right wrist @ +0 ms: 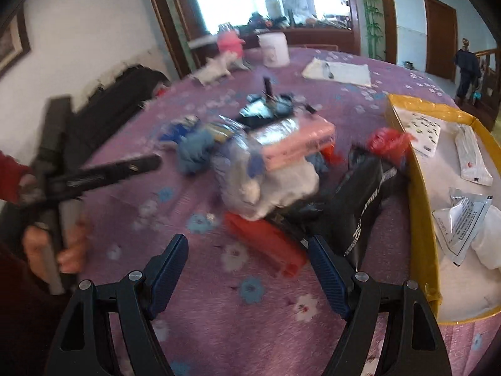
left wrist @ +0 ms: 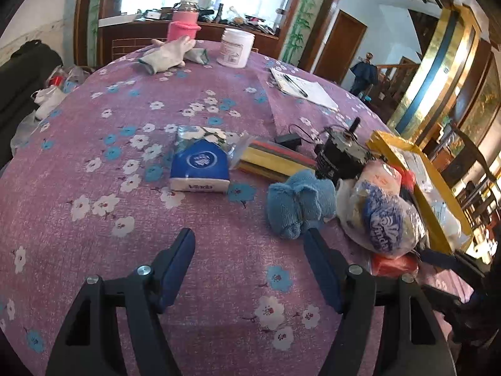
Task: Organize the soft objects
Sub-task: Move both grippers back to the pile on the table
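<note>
Grippers both hovered over the purple flowered tablecloth (left wrist: 94, 219) with jaws spread wide and nothing between them. Off the left gripper (left wrist: 249, 241), a rolled blue towel (left wrist: 297, 203) lay just beyond its right finger, touching a bagged bundle of tissue packs (left wrist: 379, 216) toward the table's right edge. A blue tissue pack (left wrist: 198, 169) sat apart near the middle. Off the right gripper (right wrist: 249, 247), a blurred heap held a pink pack (right wrist: 297, 144), red pieces and a black bag (right wrist: 363, 200), beside a yellow-rimmed box (right wrist: 422, 188) at the right edge
</note>
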`<state>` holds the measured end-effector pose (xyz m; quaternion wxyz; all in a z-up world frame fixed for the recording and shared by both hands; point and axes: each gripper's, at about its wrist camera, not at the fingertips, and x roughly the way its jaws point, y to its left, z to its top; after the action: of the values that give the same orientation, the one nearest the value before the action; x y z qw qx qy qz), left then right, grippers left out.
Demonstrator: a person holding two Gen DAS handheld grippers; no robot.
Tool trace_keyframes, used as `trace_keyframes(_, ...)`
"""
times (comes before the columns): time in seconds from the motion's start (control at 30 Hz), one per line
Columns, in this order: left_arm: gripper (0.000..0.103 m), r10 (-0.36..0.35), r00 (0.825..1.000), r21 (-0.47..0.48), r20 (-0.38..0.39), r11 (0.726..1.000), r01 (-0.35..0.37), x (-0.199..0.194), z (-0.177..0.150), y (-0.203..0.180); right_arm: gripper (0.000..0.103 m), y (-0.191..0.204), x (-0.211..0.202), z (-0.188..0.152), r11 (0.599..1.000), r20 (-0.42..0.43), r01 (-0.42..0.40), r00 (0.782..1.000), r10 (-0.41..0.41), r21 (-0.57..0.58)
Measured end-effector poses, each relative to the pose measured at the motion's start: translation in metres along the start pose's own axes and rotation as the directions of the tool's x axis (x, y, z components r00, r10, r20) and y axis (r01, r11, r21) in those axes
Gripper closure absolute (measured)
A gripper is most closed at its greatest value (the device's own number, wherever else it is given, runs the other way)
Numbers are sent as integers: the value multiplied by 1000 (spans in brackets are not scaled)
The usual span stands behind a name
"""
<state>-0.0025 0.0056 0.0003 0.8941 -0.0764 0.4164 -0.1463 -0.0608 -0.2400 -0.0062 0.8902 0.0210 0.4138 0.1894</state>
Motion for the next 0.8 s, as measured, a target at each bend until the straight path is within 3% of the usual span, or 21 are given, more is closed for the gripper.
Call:
trace_keyframes(0.13, 32, -29, 1000, -25, -9, 999, 29, 3, 0, 5, 20, -8, 21, 8, 996, -35, 87, 996, -87, -3)
trace_keyframes(0.23, 32, -47, 999, -61, -11, 997, 46, 3, 0, 12, 20, -7, 27, 13, 997, -45, 75, 996, -75, 0)
trace_keyframes(0.33, 32, -62, 998, -78, -14, 995, 60, 4, 1, 16, 20, 12, 26, 8, 997, -82, -56, 995, 52, -46)
trace_keyframes(0.43, 32, -64, 998, -69, -13, 996, 63, 4, 1, 15, 20, 32, 19, 0, 960, -124, -270, 958, 260, -71)
trace_keyframes(0.47, 32, -62, 998, -64, -11, 996, 61, 4, 1, 14, 20, 35, 16, 0, 960, -118, -270, 958, 260, -80)
trace_keyframes(0.53, 32, -58, 998, -59, -9, 997, 57, 4, 1, 14, 20, 37, 13, 1, 975, -100, -185, 980, 174, -122)
trace_keyframes(0.6, 32, -54, 999, -62, -6, 997, 54, 4, 1, 14, 20, 34, 17, 4, 983, -106, -132, 987, 119, -125)
trace_keyframes(0.8, 32, -49, 999, -67, -4, 997, 48, 3, 2, 14, 20, 42, 38, 15, 987, -121, -140, 984, 130, -78)
